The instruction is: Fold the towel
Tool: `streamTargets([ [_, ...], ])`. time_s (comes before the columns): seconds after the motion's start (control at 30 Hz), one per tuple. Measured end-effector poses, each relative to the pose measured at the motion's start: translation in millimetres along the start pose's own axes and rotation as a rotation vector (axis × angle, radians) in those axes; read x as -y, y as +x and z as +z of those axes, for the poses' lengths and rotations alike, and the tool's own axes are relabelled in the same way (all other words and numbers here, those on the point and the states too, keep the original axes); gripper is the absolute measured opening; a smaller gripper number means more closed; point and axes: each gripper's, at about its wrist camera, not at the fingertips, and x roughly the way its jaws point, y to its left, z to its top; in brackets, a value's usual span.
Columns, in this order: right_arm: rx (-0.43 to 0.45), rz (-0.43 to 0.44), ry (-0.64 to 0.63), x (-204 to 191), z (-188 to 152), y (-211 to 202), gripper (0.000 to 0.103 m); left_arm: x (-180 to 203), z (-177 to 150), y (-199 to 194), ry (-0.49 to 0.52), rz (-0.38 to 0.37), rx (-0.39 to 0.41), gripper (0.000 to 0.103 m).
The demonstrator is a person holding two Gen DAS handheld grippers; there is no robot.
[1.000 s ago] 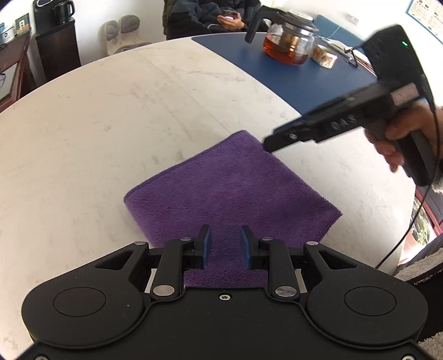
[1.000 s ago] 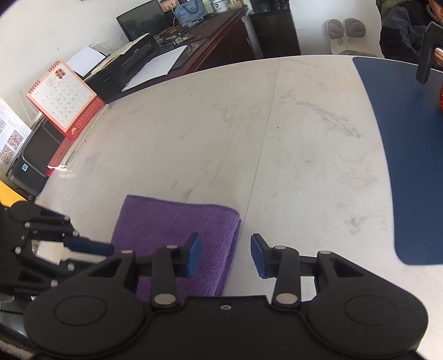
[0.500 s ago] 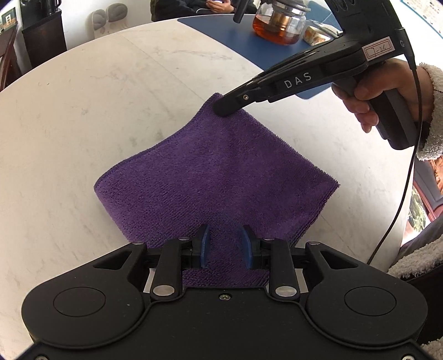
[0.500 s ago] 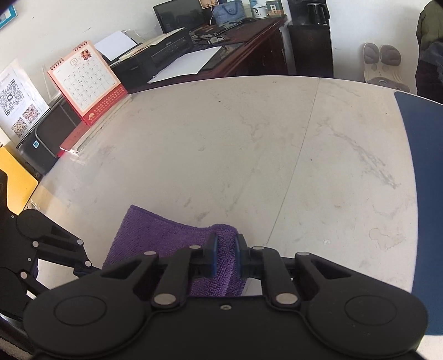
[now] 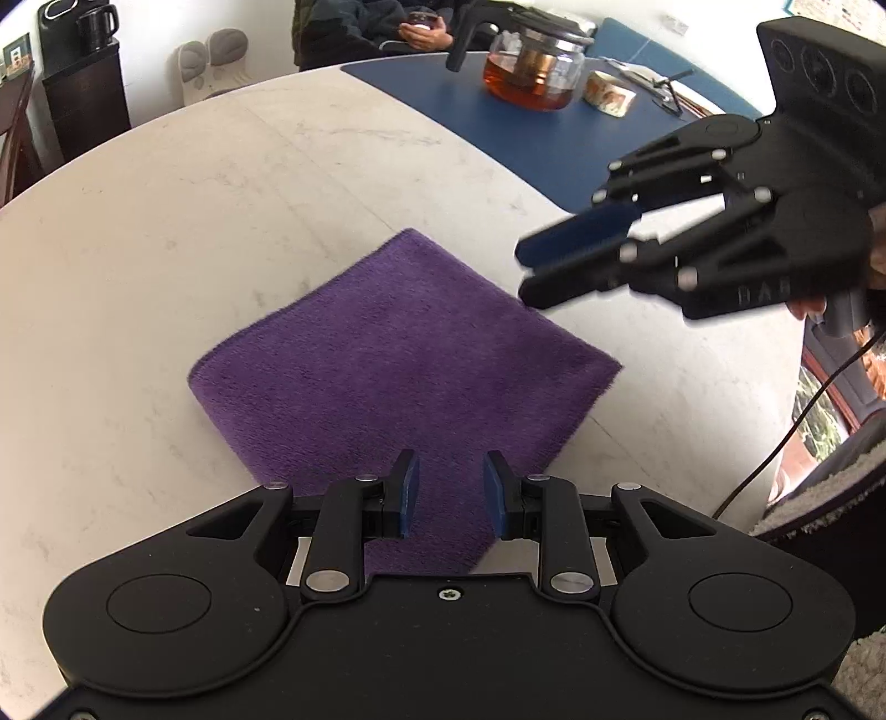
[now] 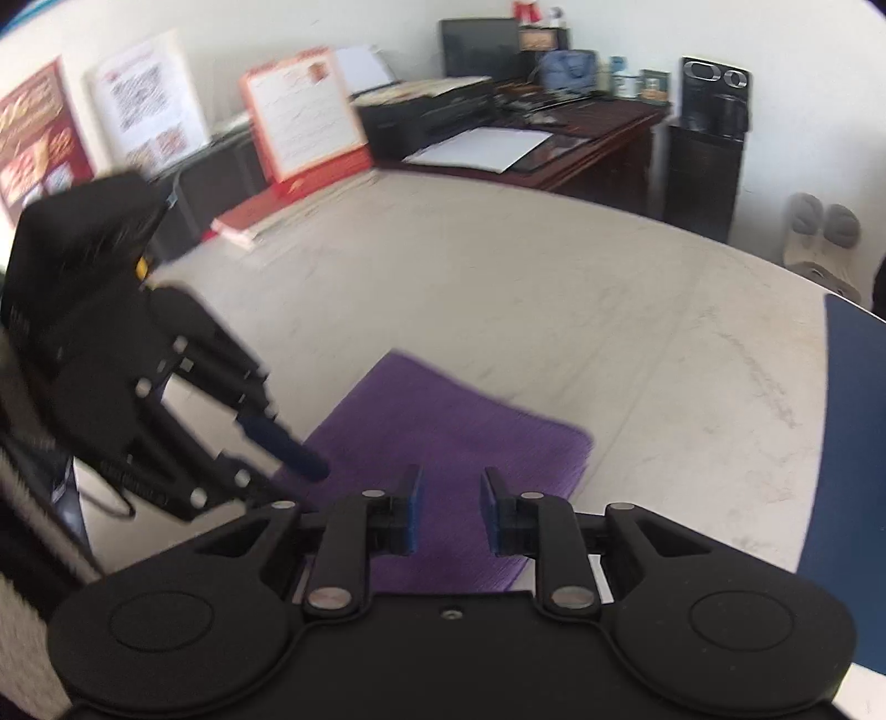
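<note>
Left wrist view, right tool (image 5: 526,274) tilted above towel (image 5: 398,354), seemingly empty

You face round pale marble-look table (image 5: 166,232), scuffed. Blue mat (image 5: 531,133) at 1 o'clock – glass teapot (image 5: 529,72) on it, seated person (image 5: 354,27) behind. Dark wooden desk (image 6: 554,144) at 12 o'clock against white wall (image 6: 277,33) – printer (image 6: 426,113), papers, red desk calendar (image 6: 304,127) toward 10. Even daylight.
</note>
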Motion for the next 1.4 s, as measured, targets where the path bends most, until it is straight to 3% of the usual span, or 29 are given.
streamTargets([
  [0.17,-0.081,-0.042,-0.09,-19,-28,17,0.019,4,-18,8,-0.014,0.018,-0.005,0.025],
  [0.4,-0.063,-0.053,-0.055,-6,-44,6,0.018,-4,-40,-3,-0.073,0.011,0.038,0.025],
  [0.63,-0.09,-0.063,-0.058,-8,-35,3,0.018,-6,-60,-25,-0.113,0.039,0.036,0.025],
  [0.77,-0.004,-0.043,-0.085,-16,-11,-17,0.018,-12,-66,-47,-0.138,0.08,0.057,0.025],
  [0.9,0.018,-0.011,-0.131,-26,11,0,0.018,-17,-40,-51,-0.135,0.085,0.153,0.029],
  [1.03,-0.022,0.021,-0.12,-23,20,38,0.018,-19,-17,-17,-0.109,0.118,0.136,0.028],
  [1.13,-0.071,-0.025,-0.13,-9,9,49,0.018,-28,-23,1,-0.132,0.118,0.116,0.027],
  [1.3,-0.064,-0.091,0.067,40,-2,31,0.02,-36,-30,-9,-0.175,0.093,0.107,0.026],
  [1.4,0.017,-0.063,0.109,45,7,15,0.02,-38,-19,-18,-0.15,0.11,0.123,0.027],
])
